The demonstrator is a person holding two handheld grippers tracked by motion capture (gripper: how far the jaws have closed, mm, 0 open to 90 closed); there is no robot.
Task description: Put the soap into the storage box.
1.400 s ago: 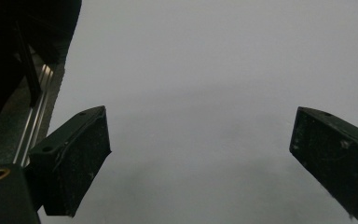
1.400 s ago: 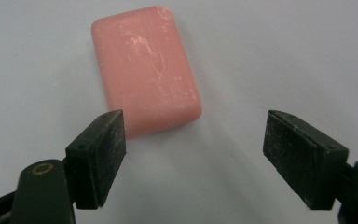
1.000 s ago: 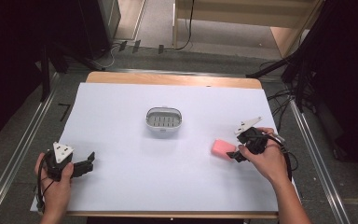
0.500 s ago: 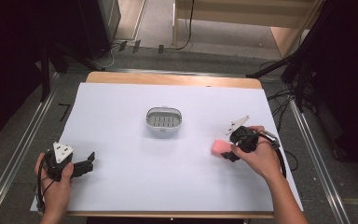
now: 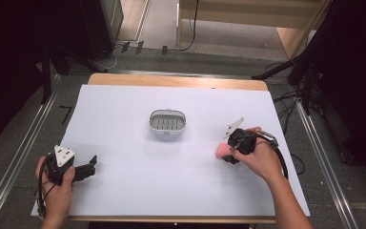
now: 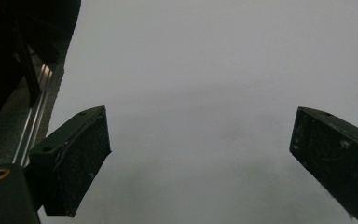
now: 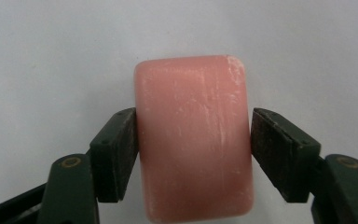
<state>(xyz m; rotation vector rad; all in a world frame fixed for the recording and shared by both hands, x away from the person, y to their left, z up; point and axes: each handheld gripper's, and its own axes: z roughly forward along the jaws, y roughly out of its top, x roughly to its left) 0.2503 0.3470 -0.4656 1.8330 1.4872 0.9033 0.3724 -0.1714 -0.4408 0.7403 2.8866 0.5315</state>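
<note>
**Right gripper clamps the pink soap bar near the table's right edge**

High view: A white sheet [image 5: 138,191] covers the wooden table [image 5: 171,80]. The right gripper [image 5: 229,155], held in the person's right hand [image 5: 259,157], sits close to the right edge of the sheet, about midway between the far and near edges. Its jaws point toward the left edge, and the pink soap bar [image 5: 222,150] shows at their tips, low over the sheet or on it; which one cannot be told from here. A grey soap dish [image 5: 167,125] with a slotted floor stands near the middle of the sheet, a little toward the far edge, well apart from the bar. The left gripper [image 5: 89,167] rests by the near left corner, held in the left hand [image 5: 57,188], with its jaws pointing toward the right edge.

Left gripper view: The two black jaws stand wide apart with nothing between them. Beneath them lies bare white sheet, and the table's left edge with a metal rail [image 6: 35,116] runs along the left side.

Right gripper view: The jaws have just been closing, and the soap bar [image 7: 193,135] now sits between them. Both pads [image 7: 119,154] press on its long sides. The bar is rounded at the corners, with pale scuff marks on its top face, and white sheet lies all around it.
</note>
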